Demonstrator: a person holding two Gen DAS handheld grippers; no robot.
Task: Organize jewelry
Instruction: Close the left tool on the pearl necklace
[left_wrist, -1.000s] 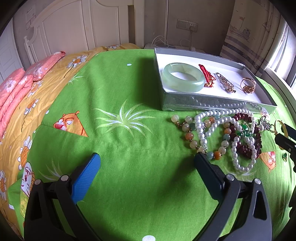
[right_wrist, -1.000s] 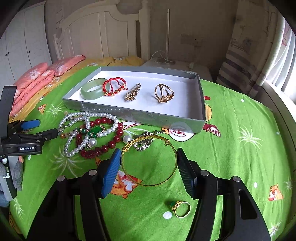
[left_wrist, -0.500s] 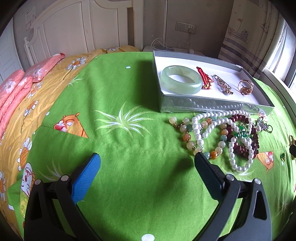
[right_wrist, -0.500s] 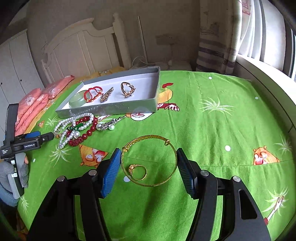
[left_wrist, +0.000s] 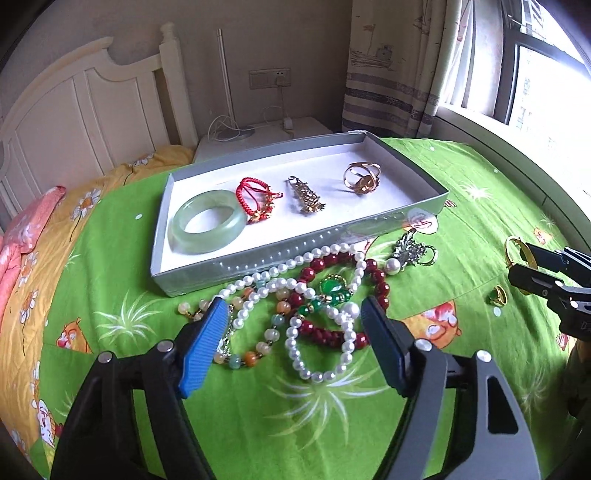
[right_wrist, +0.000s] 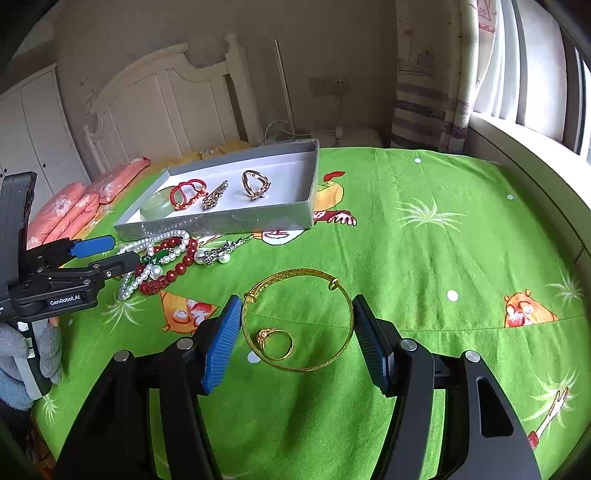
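While the right claw (right_wrist: 295, 332) clamps the bangle (right_wrist: 297, 321) across its rim, it could spring free; left claw (left_wrist: 291, 343) gapes apart.

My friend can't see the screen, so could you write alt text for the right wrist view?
The right tool grips a gold bangle above a green bedspread, a gold ring visible through it. Behind sit a grey tray of jewelry and tangled pearl and red bead strands.

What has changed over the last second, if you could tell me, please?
The left tool advanced, open, until it straddles the bead pile. The right tool, gripping the gold bangle throughout, swung it right, away from the pile. The tray and its four pieces stayed put.
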